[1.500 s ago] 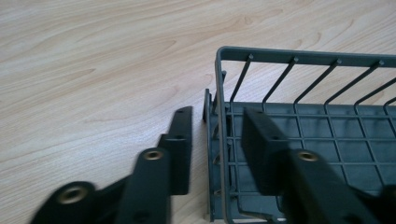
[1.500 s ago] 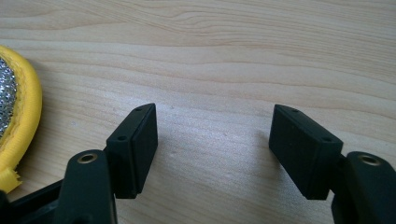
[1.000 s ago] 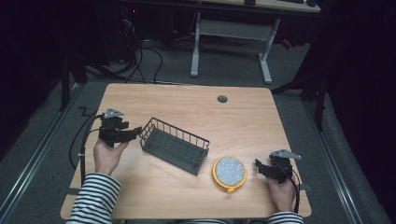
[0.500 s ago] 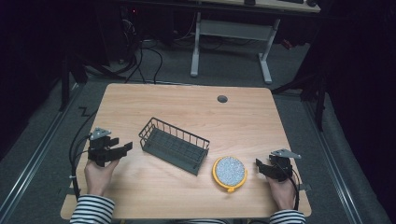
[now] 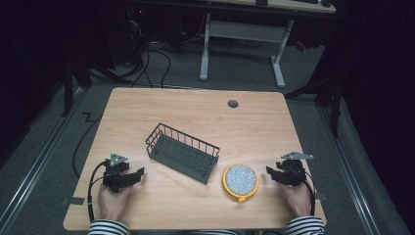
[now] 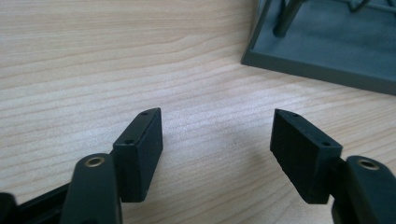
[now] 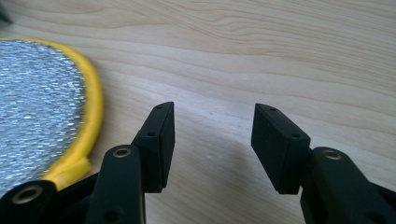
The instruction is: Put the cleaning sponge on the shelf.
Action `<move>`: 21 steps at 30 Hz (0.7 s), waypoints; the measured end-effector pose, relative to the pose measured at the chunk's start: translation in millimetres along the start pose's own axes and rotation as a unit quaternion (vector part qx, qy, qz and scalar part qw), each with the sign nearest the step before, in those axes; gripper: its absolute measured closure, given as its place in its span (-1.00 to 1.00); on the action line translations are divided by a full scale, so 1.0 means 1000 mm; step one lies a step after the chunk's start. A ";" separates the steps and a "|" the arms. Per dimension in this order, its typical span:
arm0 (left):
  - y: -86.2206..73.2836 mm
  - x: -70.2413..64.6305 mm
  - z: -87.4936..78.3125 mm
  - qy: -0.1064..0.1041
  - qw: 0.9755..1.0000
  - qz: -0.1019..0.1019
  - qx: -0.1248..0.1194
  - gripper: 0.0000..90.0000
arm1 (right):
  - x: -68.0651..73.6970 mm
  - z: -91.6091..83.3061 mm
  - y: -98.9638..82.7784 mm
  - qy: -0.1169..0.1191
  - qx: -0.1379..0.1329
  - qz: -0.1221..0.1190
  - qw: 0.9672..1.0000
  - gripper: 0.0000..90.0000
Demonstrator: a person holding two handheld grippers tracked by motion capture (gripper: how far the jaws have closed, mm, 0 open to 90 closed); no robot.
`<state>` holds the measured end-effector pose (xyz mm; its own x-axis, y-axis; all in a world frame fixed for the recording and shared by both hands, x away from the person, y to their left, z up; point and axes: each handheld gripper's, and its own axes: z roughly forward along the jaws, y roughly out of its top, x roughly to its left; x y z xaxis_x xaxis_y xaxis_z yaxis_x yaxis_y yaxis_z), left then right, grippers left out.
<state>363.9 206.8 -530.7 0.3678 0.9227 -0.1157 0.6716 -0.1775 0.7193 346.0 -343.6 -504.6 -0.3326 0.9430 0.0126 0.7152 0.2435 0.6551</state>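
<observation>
Left gripper [image 5: 139, 172] low at the table's [image 5: 195, 107] near-left corner, jaws just been opening, wide apart with bare wood between. Wire basket [image 5: 182, 152] sits just ahead and to its right, nothing between. Right gripper [image 5: 268, 171] rests near the right edge, jaws just been closing but still apart, empty. Yellow-rimmed pad [image 5: 240, 180] lies flat just beside it, not touching. Grommet [image 5: 233, 104] far back.
</observation>
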 end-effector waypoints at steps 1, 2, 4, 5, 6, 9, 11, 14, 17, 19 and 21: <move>0.000 -0.001 0.000 0.004 1.000 0.004 0.000 -0.23 | 0.001 -0.001 0.002 0.005 0.003 -0.005 1.000 0.11; -0.001 -0.002 0.000 0.006 1.000 0.006 -0.001 -0.23 | 0.002 -0.002 0.004 0.007 0.006 -0.010 1.000 0.12; -0.003 -0.003 0.001 0.011 1.000 0.011 -0.010 -0.24 | 0.007 -0.004 0.008 0.011 0.014 -0.020 1.000 0.12; -0.006 -0.004 0.001 0.012 1.000 0.014 -0.018 -0.24 | 0.009 -0.006 0.010 0.015 0.018 -0.025 0.999 0.12; -0.008 -0.004 0.001 0.014 1.000 0.012 -0.025 -0.25 | 0.012 -0.007 0.012 0.018 0.020 -0.031 0.999 0.12; -0.008 -0.005 0.001 0.015 1.000 0.012 -0.025 -0.26 | 0.021 -0.009 0.020 0.033 0.029 -0.049 0.998 0.12; -0.008 -0.005 0.001 0.015 1.000 0.013 -0.024 -0.27 | 0.027 -0.010 0.028 0.046 0.033 -0.060 0.997 0.12; -0.008 -0.006 0.001 0.017 0.999 0.014 -0.024 -0.28 | 0.035 -0.012 0.036 0.061 0.040 -0.072 0.995 0.12; -0.008 -0.006 0.001 0.018 0.999 0.015 -0.023 -0.29 | 0.043 -0.009 0.043 0.076 0.057 -0.091 0.991 0.16; -0.008 -0.006 0.001 0.016 0.999 0.014 -0.024 -0.29 | 0.047 -0.008 0.046 0.084 0.060 -0.098 0.990 0.19; -0.008 -0.006 0.001 0.016 0.999 0.013 -0.024 -0.29 | 0.049 -0.005 0.048 0.090 0.073 -0.103 0.988 0.19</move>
<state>357.3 202.4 -536.5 0.3627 0.9288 -0.0756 0.6301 -0.1846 0.7542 360.7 -286.4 -468.9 -0.5749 0.8176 0.0332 0.6974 0.4684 0.5424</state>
